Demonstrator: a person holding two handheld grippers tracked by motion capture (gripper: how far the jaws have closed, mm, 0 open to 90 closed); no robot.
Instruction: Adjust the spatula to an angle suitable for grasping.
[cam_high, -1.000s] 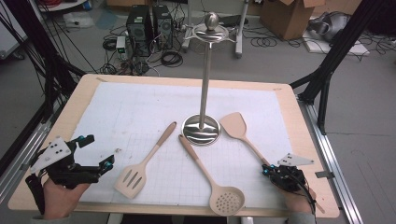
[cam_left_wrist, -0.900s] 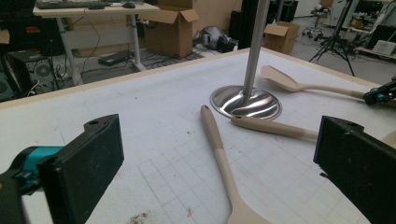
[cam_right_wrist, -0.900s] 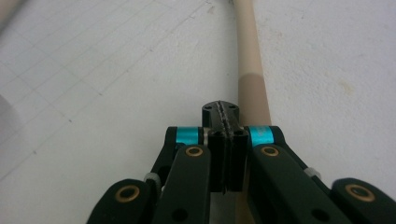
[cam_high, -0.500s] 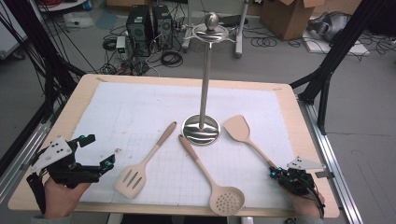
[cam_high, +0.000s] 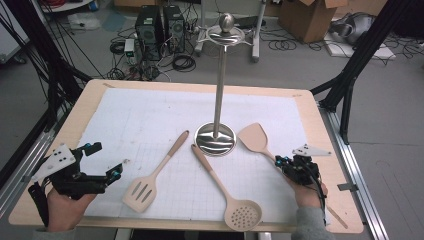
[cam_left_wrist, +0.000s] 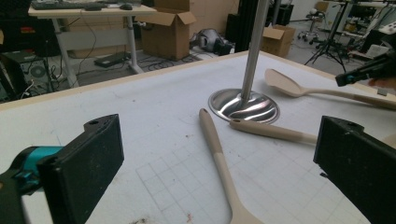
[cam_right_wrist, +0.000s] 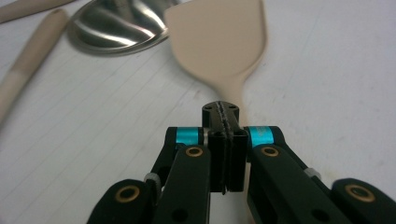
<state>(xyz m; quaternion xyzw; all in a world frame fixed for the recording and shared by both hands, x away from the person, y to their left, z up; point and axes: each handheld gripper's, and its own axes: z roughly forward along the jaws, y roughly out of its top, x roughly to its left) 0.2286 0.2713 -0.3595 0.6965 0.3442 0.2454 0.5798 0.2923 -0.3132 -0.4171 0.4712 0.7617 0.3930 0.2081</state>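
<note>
Right gripper view, item one: right hand-held gripper (cam_right_wrist: 225, 122), jaws pinched tight on the thin handle of the solid spatula (cam_right_wrist: 219, 42), whose blade runs straight ahead of the jaws. The grip sits far back on the handle, so I judge the blade will droop or swing if I lift fast; a slow, level lift is called for.

Item two: stand base (cam_right_wrist: 119, 25), ahead and to the left of the blade, close to it. Any lift should carry the blade up and off the counter (cam_high: 320, 130) before turning toward the pole (cam_high: 219, 85).

Item three: hook ring (cam_high: 226, 36) at the pole's top, the likely hanging place, I think; the handle end must arrive there, so a regrip may be needed.

Item four: left hand-held gripper (cam_high: 112, 172), jaws spread wide, empty, resting low at the counter's near left; slotted spatula (cam_high: 150, 175) and skimmer (cam_high: 235, 200) lie between the two hands, untouched.
</note>
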